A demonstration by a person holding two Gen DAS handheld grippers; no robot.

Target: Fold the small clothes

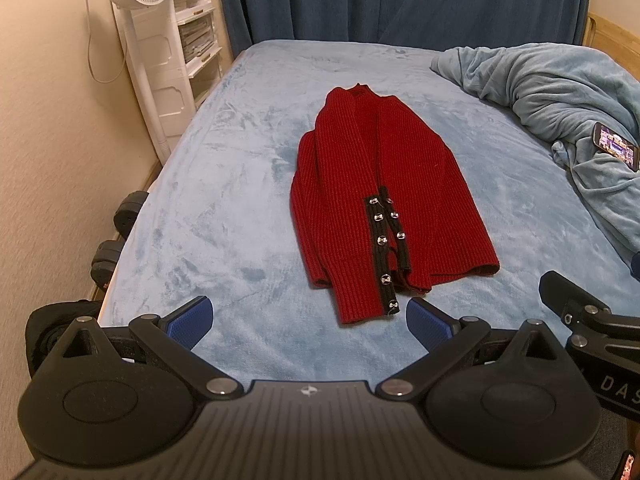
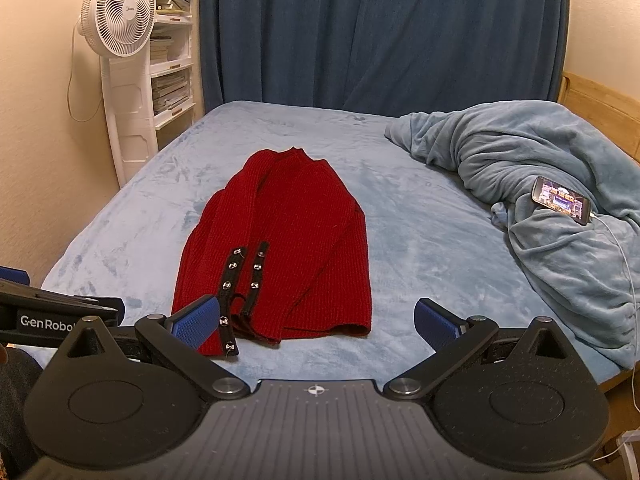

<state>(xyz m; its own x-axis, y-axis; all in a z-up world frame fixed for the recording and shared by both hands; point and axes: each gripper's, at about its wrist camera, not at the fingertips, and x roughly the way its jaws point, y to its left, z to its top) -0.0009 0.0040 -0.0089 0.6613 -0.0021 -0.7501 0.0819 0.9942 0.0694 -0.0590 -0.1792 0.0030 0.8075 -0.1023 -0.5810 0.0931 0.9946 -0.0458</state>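
A red knitted cardigan (image 1: 384, 196) with black button bands lies on the blue bed, sleeves folded inward, collar far, hem near. It also shows in the right wrist view (image 2: 288, 248). My left gripper (image 1: 310, 320) is open and empty, hovering just short of the hem. My right gripper (image 2: 318, 322) is open and empty near the hem; its left pad (image 2: 198, 322) sits in front of the cardigan's near left corner. The right gripper's body shows at the right edge of the left wrist view (image 1: 592, 328).
A bunched light-blue blanket (image 2: 540, 208) lies at the right with a lit phone (image 2: 562, 200) on it, cable attached. A white fan (image 2: 118, 12) and shelves stand at the left by the wall. Dark blue curtains (image 2: 380, 32) hang behind the bed. Black dumbbells (image 1: 120, 232) lie beside the bed.
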